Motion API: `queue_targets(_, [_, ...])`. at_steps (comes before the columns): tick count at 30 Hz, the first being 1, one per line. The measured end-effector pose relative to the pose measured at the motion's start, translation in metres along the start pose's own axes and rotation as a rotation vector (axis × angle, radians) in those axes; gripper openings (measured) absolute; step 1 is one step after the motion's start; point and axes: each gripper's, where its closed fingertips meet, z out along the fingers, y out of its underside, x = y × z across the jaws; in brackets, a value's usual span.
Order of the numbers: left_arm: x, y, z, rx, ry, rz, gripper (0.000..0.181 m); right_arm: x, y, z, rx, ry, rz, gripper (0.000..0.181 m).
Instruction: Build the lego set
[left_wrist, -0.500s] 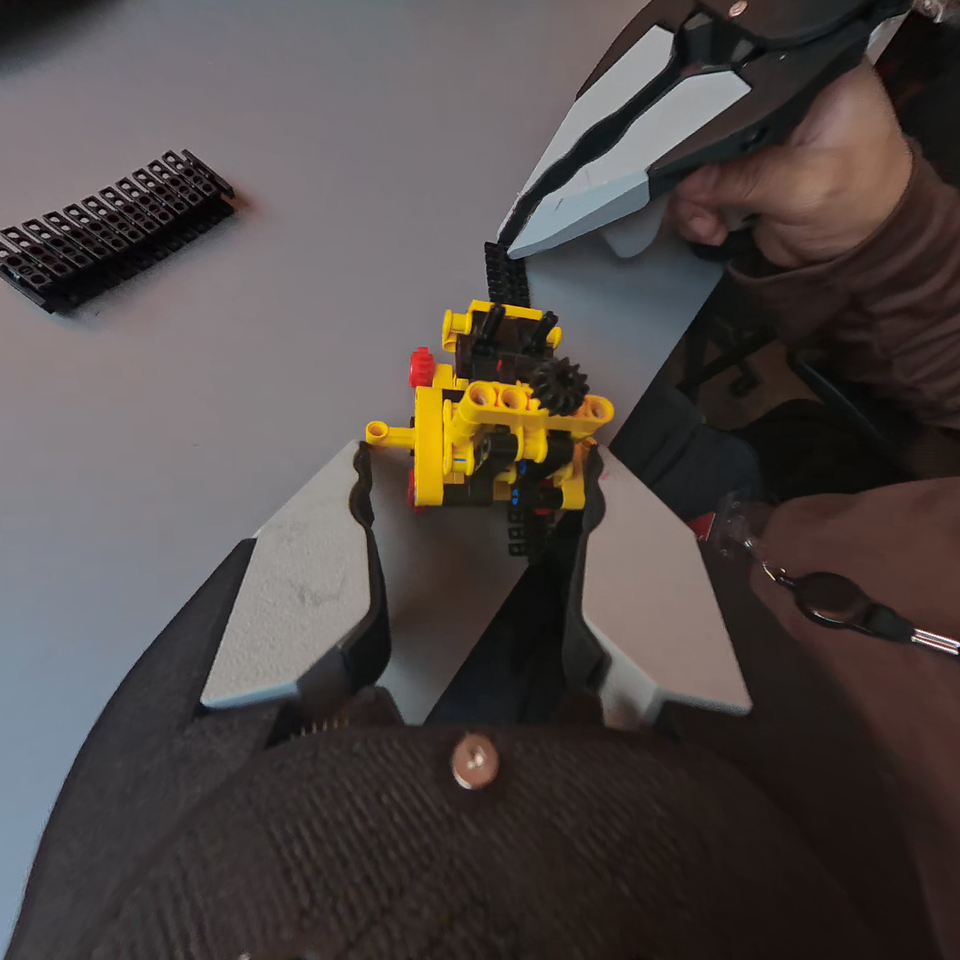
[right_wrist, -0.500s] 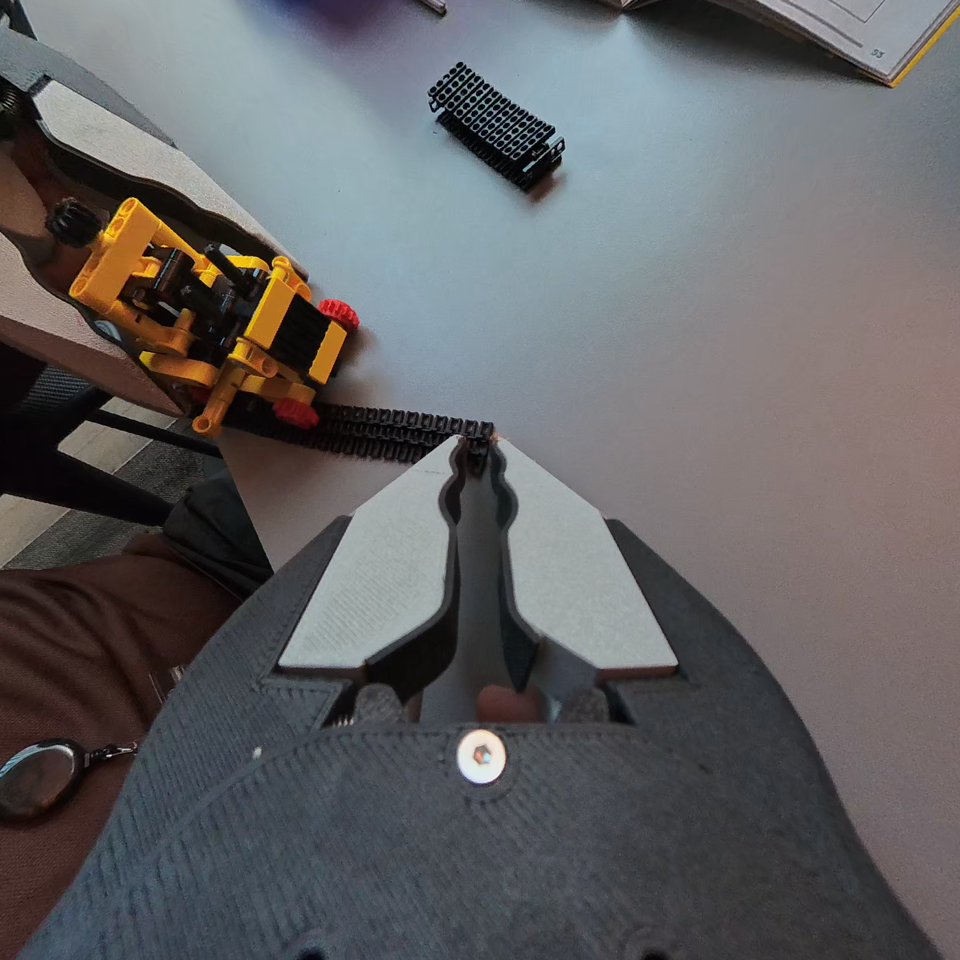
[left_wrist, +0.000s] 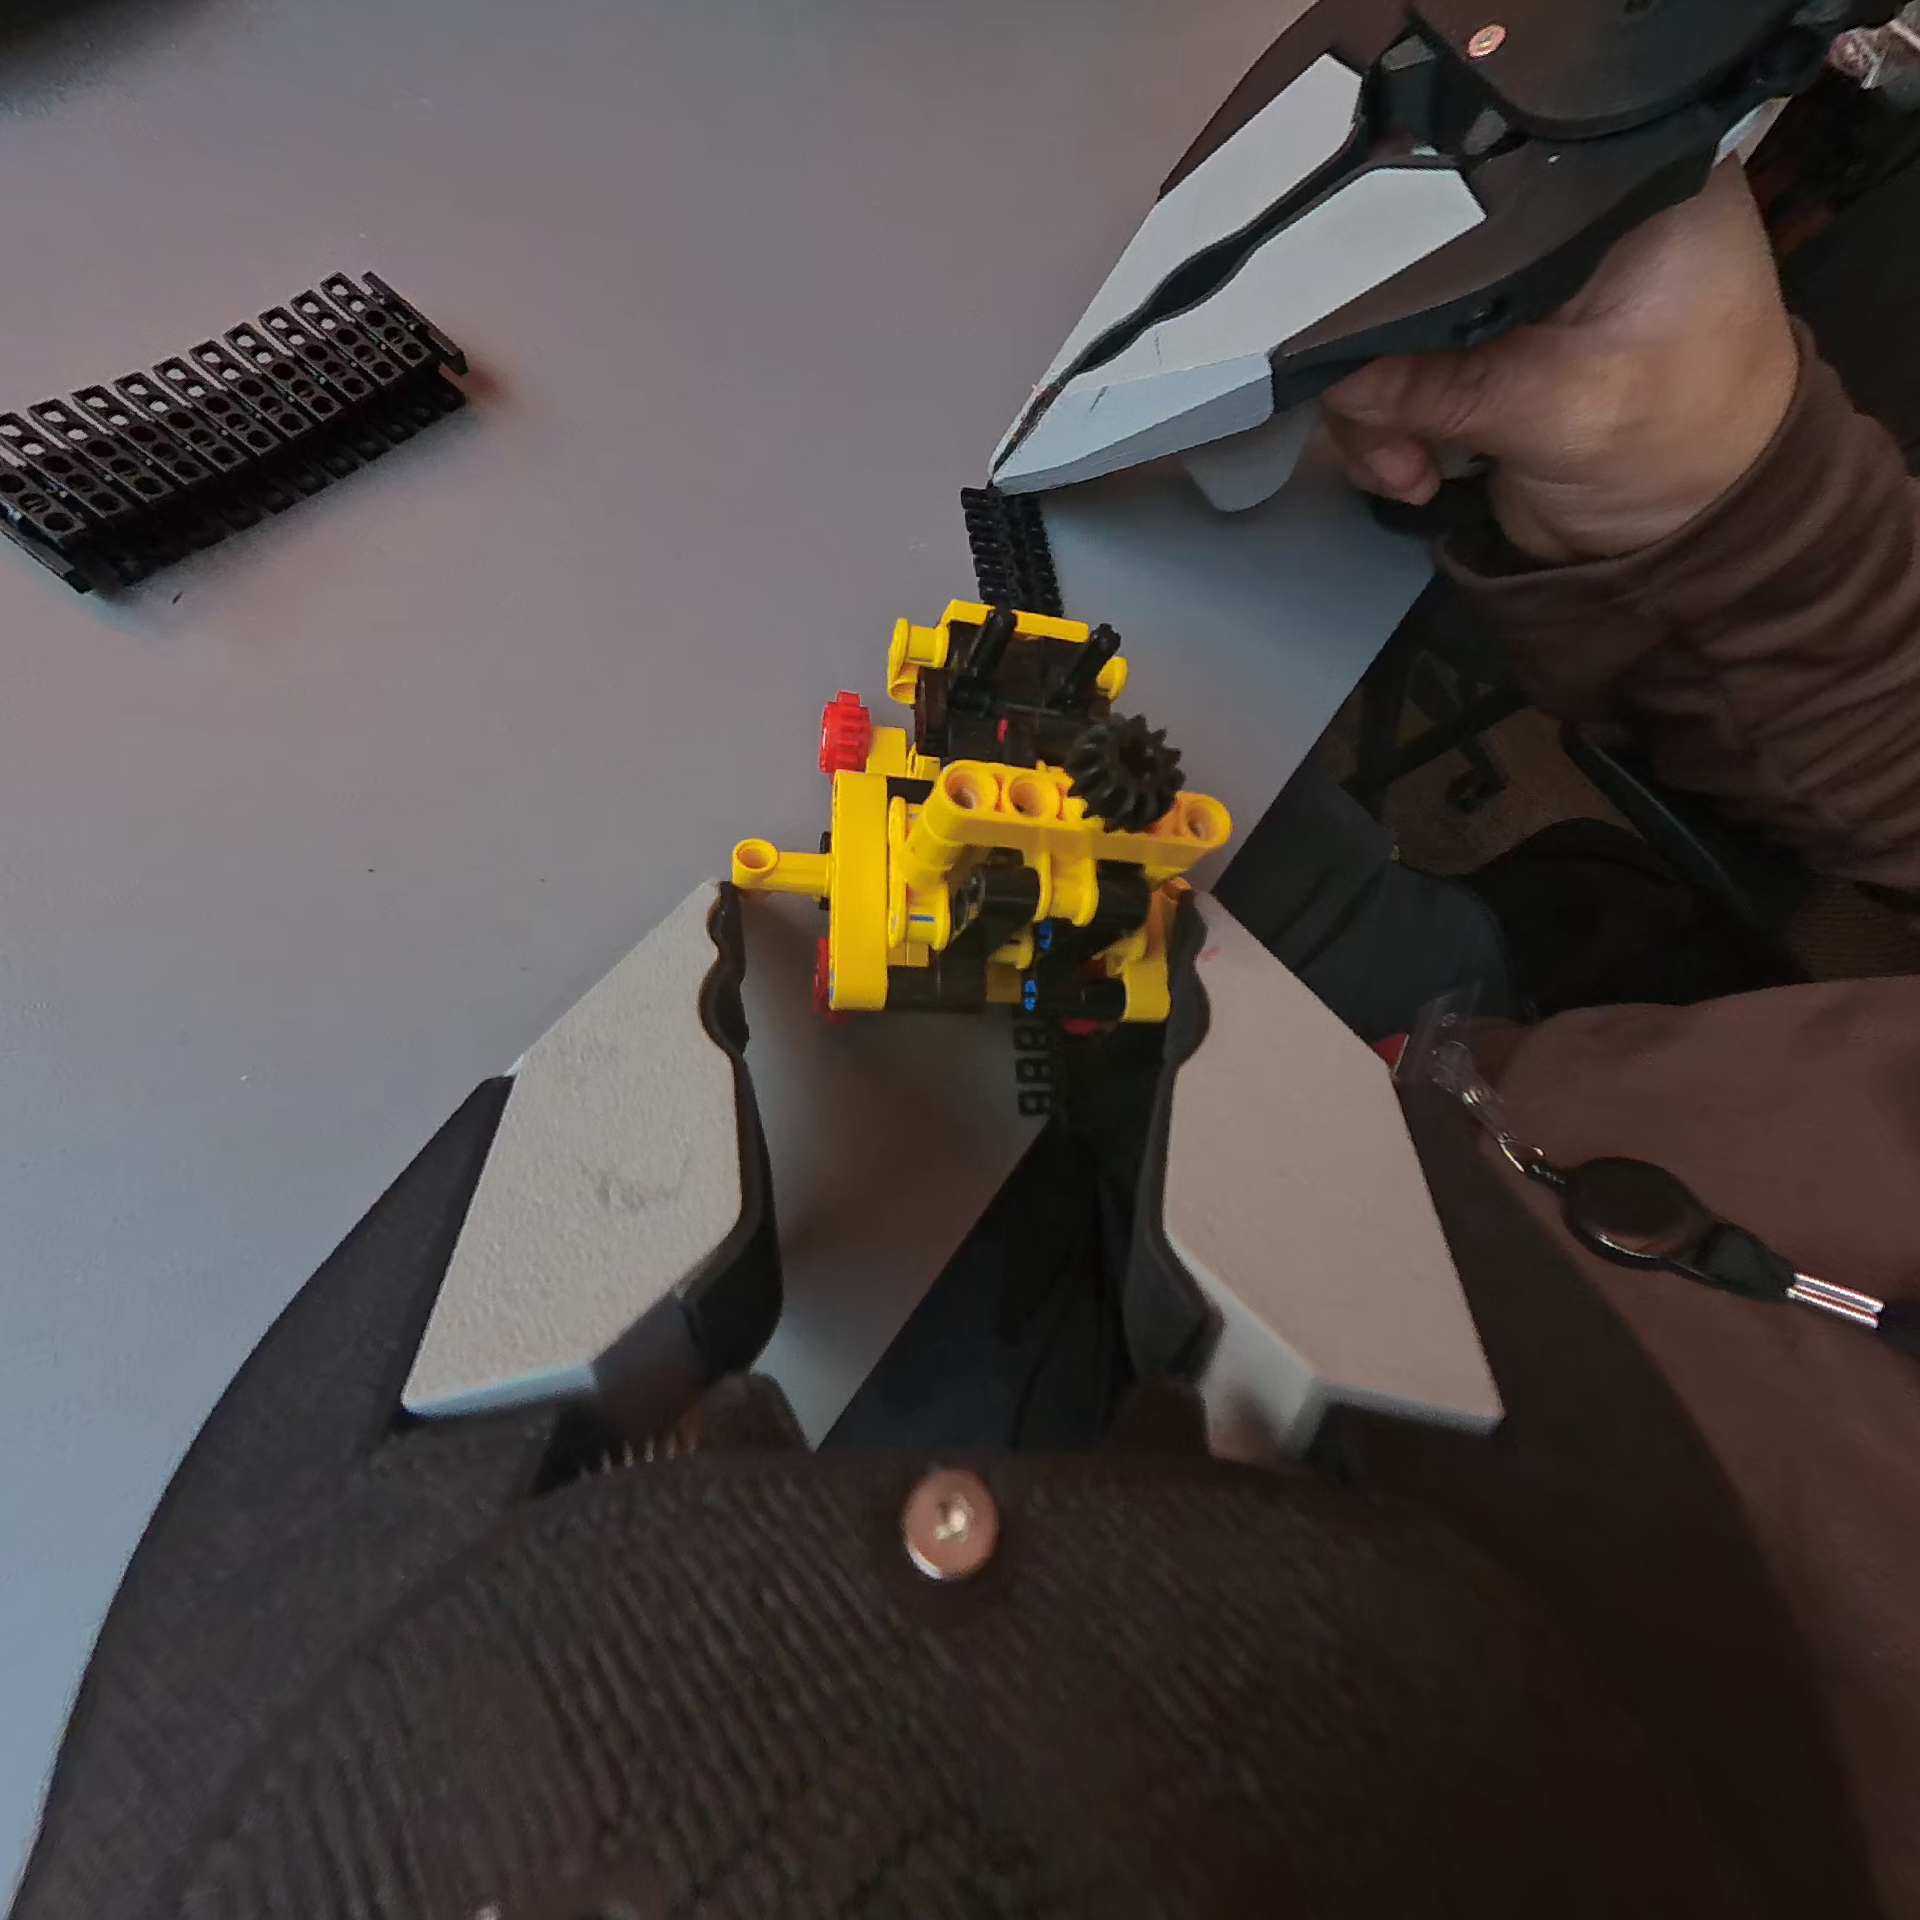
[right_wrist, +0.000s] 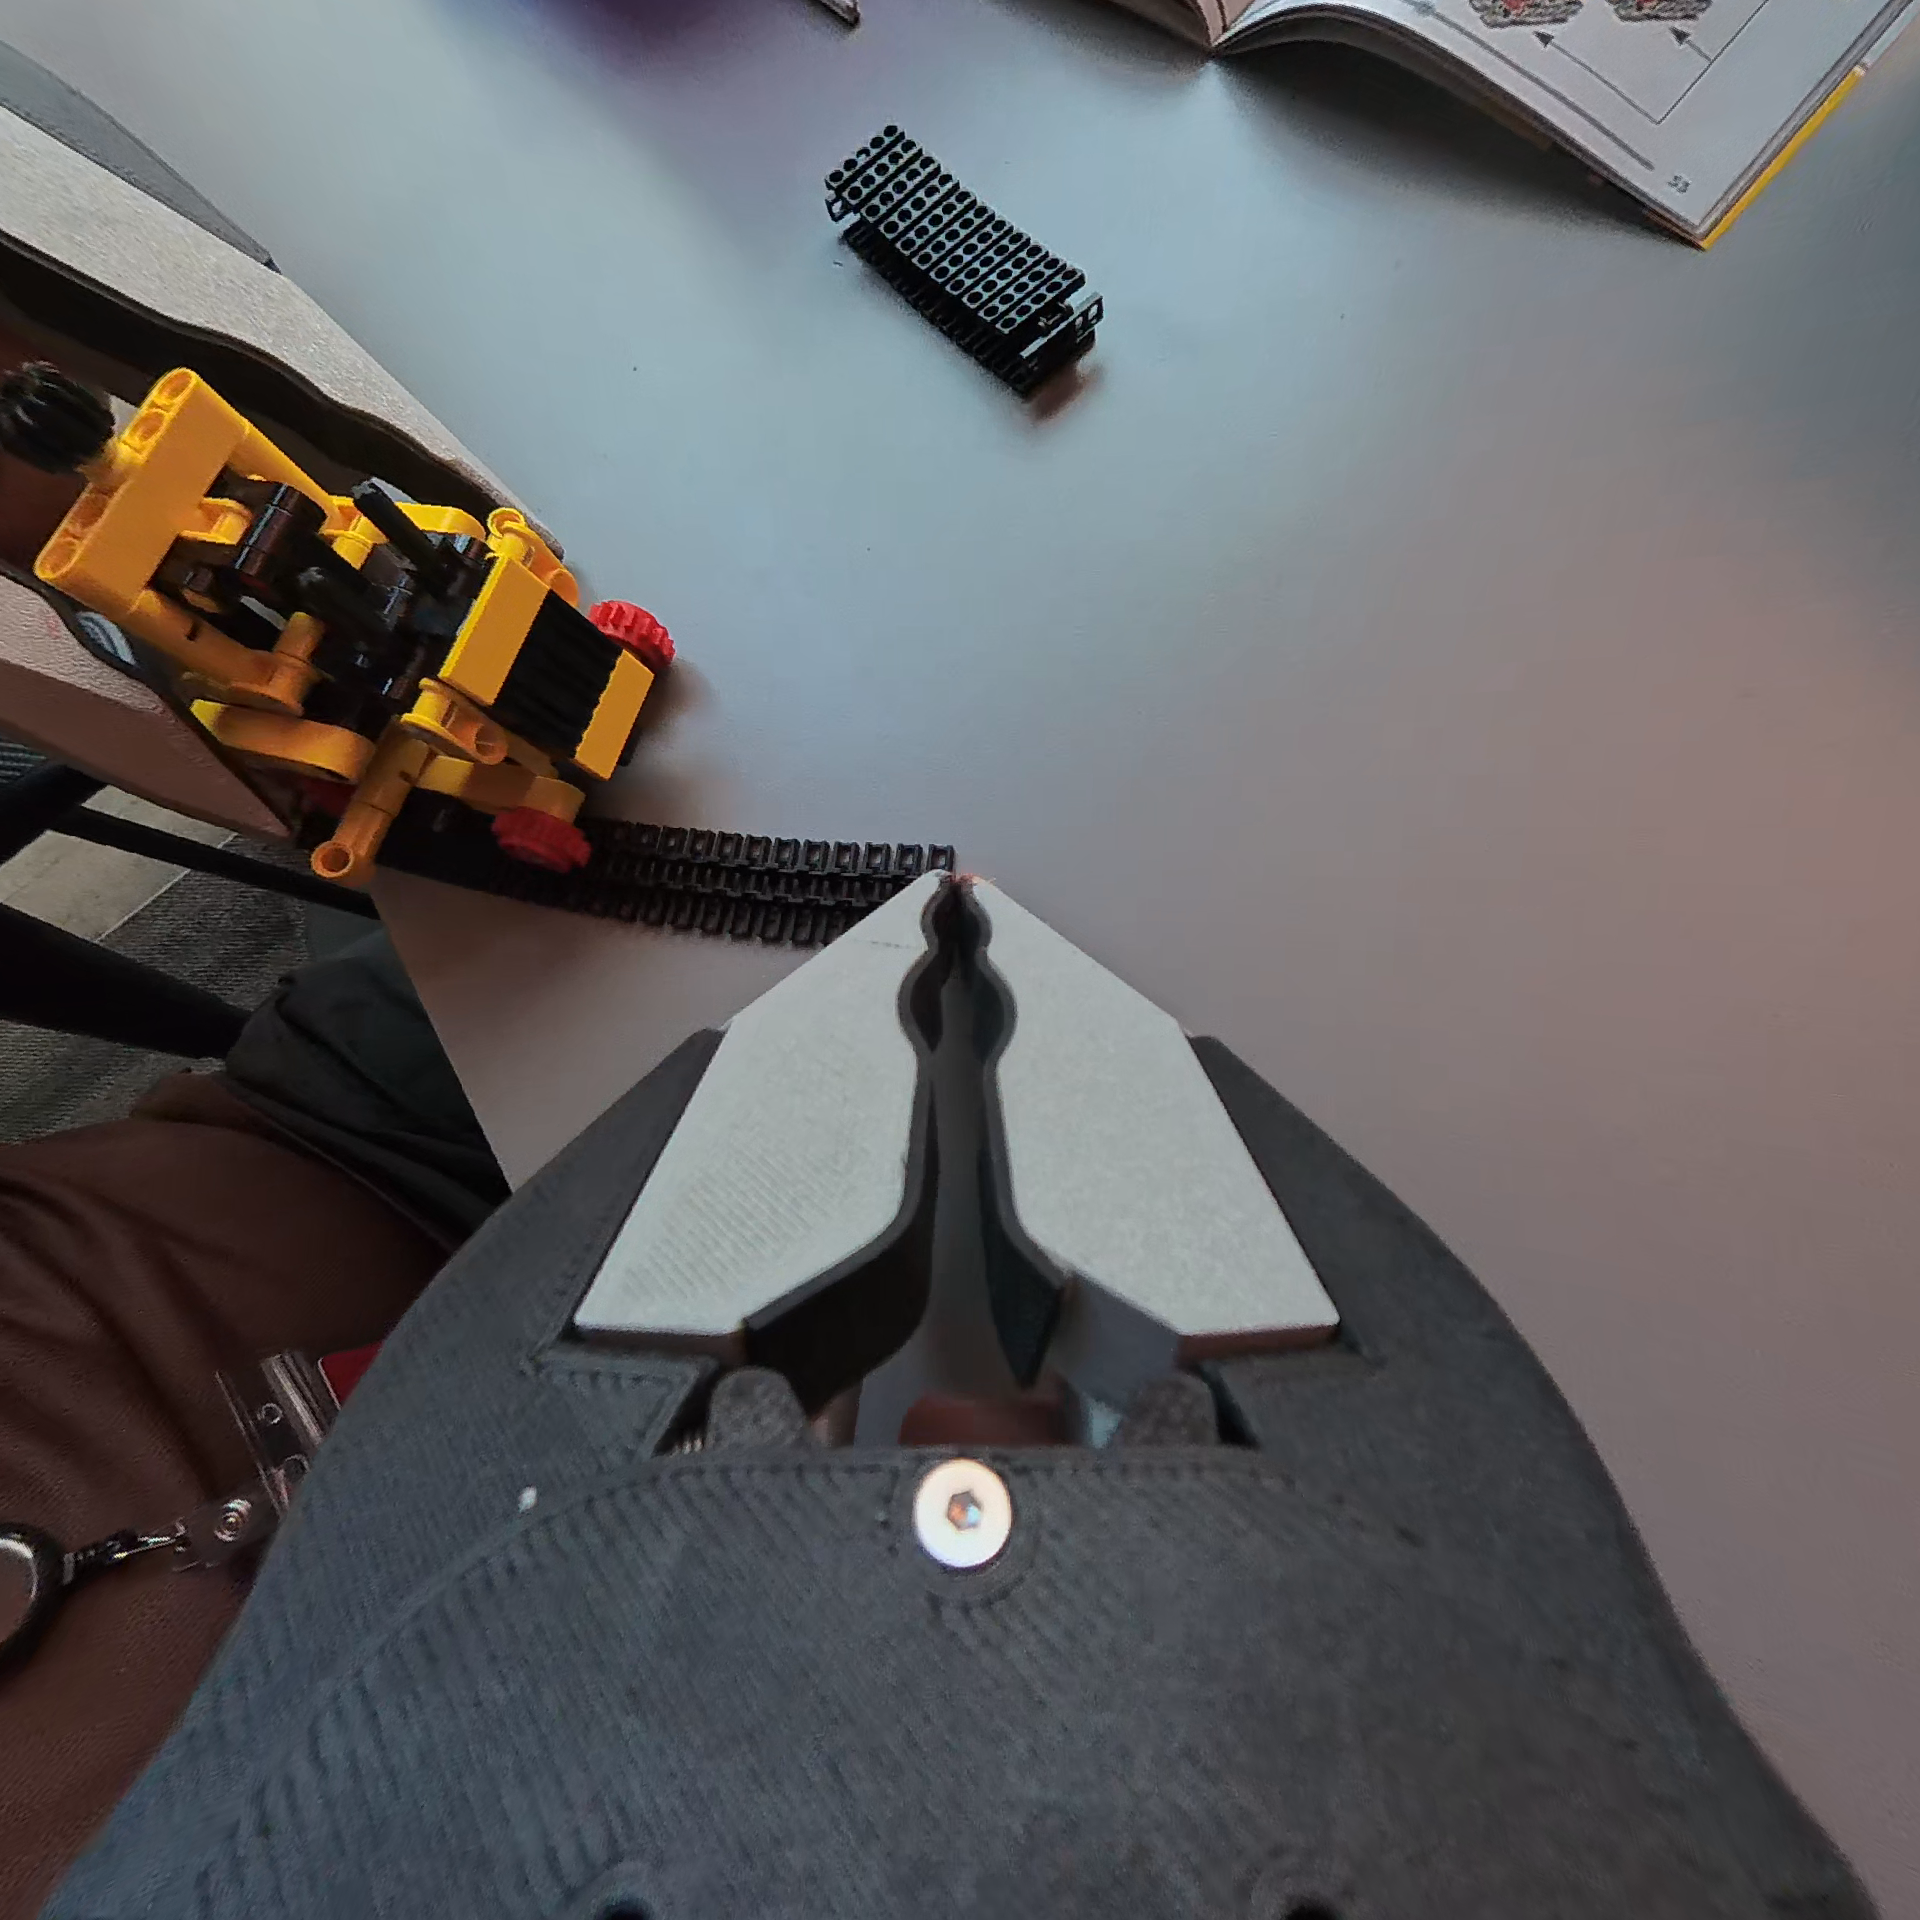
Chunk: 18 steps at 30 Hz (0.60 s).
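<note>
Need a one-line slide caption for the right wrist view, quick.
Right claw closed at the end of the black track laid under the yellow model; a second track piece lies beyond.

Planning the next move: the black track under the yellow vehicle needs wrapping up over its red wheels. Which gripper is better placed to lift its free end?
Likely the right gripper: its closed fingers sit right at the track's free end. The left gripper, open, straddles the yellow vehicle, suited to steadying it.
</note>
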Motion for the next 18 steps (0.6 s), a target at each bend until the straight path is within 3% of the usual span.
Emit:
queue_targets(16, [0.001, 0.000, -0.001, 0.000, 0.007, -0.017, 0.080, 0.004, -0.001, -0.012, -0.014, 0.018, -0.041, 0.000])
queue_targets(17, [0.002, 0.000, -0.001, -0.001, 0.010, -0.019, 0.079, 0.002, 0.000, -0.014, -0.023, -0.002, -0.086, 0.015])
queue_targets(18, [0.002, 0.000, -0.002, 0.002, 0.017, -0.022, 0.080, -0.001, 0.002, -0.017, -0.043, -0.031, -0.154, 0.013])
